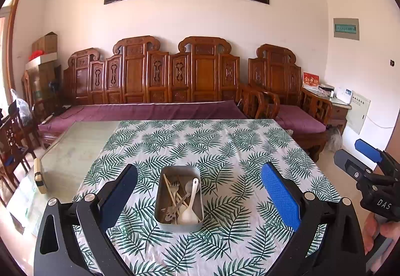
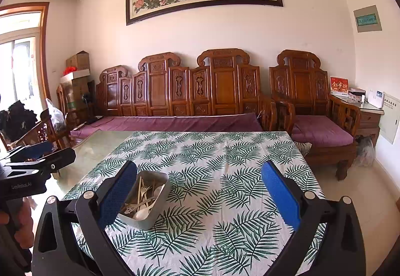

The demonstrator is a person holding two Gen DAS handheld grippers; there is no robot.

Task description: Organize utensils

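Observation:
A grey metal tin (image 1: 160,211) stands on the leaf-print tablecloth (image 1: 225,151), filled with several utensils: a white spoon (image 1: 190,211), forks and chopsticks (image 1: 168,188). My left gripper (image 1: 200,194) hovers above the tin, open, its blue pads far apart on either side with nothing held. In the right wrist view the tin (image 2: 147,222) sits low left, beside the left pad. My right gripper (image 2: 200,196) is open over bare cloth to the right of the tin. The right gripper (image 1: 370,158) also shows at the right edge of the left wrist view.
The cloth (image 2: 225,176) covers the right part of a glass-topped table (image 1: 72,151); its bare glass lies to the left. A carved wooden sofa (image 1: 160,81) with purple cushions stands behind. A hand (image 1: 385,233) holds the right gripper's handle.

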